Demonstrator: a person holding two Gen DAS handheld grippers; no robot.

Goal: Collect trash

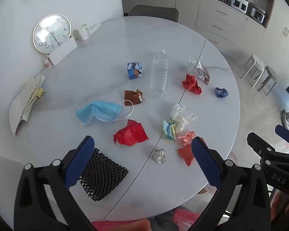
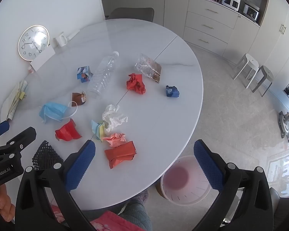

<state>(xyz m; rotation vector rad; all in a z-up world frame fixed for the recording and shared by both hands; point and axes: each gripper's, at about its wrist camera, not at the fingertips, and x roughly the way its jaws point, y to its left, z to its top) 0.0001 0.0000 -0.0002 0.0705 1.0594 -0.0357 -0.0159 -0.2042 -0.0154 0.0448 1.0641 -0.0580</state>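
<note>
Trash lies scattered on the white oval table (image 1: 125, 38): a clear plastic bottle (image 1: 159, 73), a blue face mask (image 1: 98, 112), red crumpled papers (image 1: 132, 132) (image 1: 191, 83), a black foam net (image 1: 101, 177), a grey paper ball (image 1: 159, 155), a white tissue (image 1: 181, 116) and a dark blue ball (image 1: 221, 92). My left gripper (image 1: 142, 154) is open above the near edge, over the grey ball. My right gripper (image 2: 144, 157) is open and empty above the table's near right edge, beside an orange-red wrapper (image 2: 120, 154). A pink translucent bin (image 2: 185, 181) stands on the floor below.
A clock (image 1: 51, 32), a white card and a mug (image 1: 82, 31) stand at the back left by the wall. Papers (image 1: 27, 100) lie at the left edge. A chair (image 1: 153, 12) stands behind the table, two stools (image 2: 254, 71) on the right floor.
</note>
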